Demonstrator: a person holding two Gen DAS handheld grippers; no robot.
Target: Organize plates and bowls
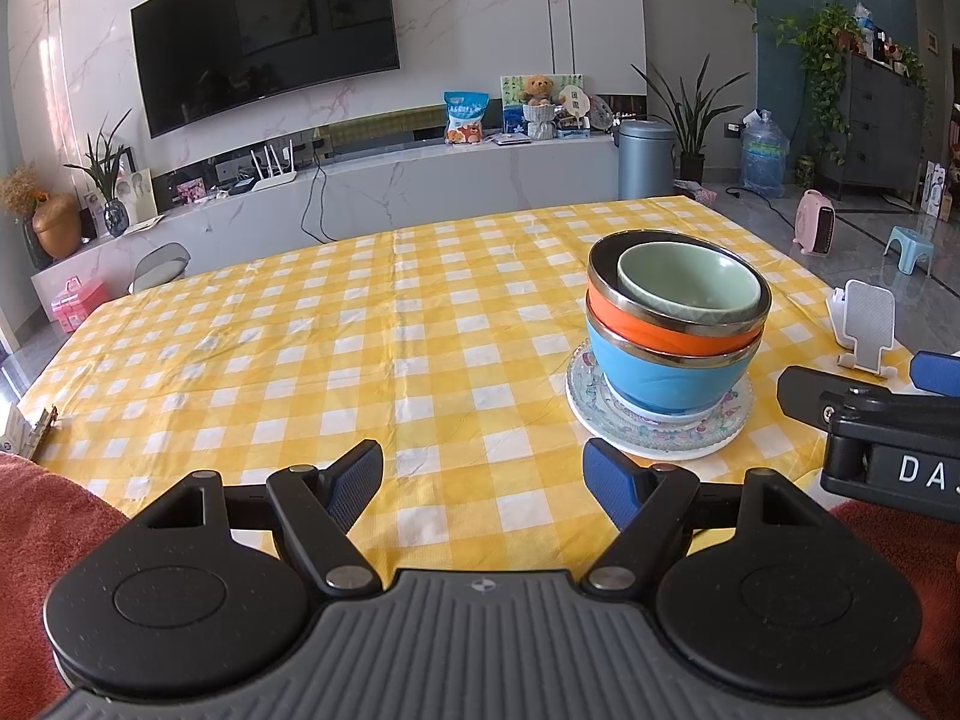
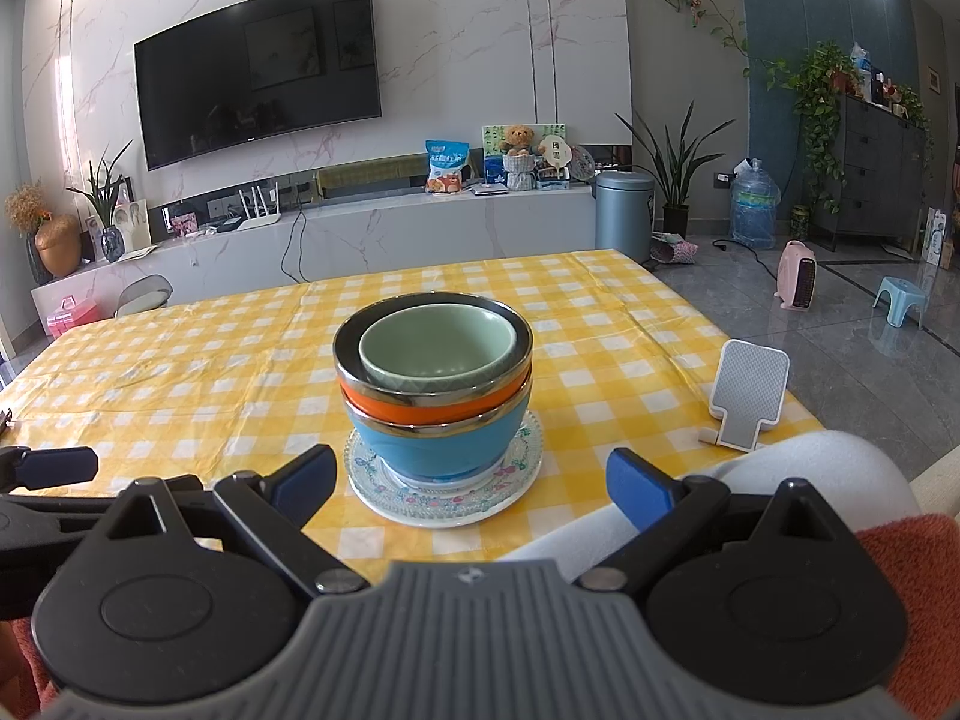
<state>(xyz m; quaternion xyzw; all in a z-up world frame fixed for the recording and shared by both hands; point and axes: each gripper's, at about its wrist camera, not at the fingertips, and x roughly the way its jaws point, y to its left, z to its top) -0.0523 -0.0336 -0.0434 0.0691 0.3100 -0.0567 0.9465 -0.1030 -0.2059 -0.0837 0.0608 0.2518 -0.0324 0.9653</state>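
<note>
A stack stands on the yellow checked tablecloth (image 1: 300, 360) (image 2: 180, 372): a floral plate (image 1: 606, 420) (image 2: 444, 495) carries a blue bowl (image 1: 666, 372) (image 2: 432, 447), an orange bowl (image 1: 648, 330) (image 2: 420, 411) nested in it, and a pale green bowl (image 1: 690, 285) (image 2: 438, 345) on top. My left gripper (image 1: 483, 483) is open, low at the near table edge, left of the stack. My right gripper (image 2: 471, 480) is open too, its blue fingers (image 2: 639, 486) flanking the plate from the near side without touching. The right gripper's body (image 1: 888, 426) also shows at the left wrist view's right edge.
A white phone stand (image 1: 867, 324) (image 2: 747, 396) sits on the table right of the stack. A person's light trouser knee (image 2: 780, 480) and red-orange fabric (image 1: 42, 510) lie near the front edge. Beyond the table are a TV cabinet (image 1: 390, 186), a bin (image 2: 624, 213) and floor with a heater (image 2: 795, 276).
</note>
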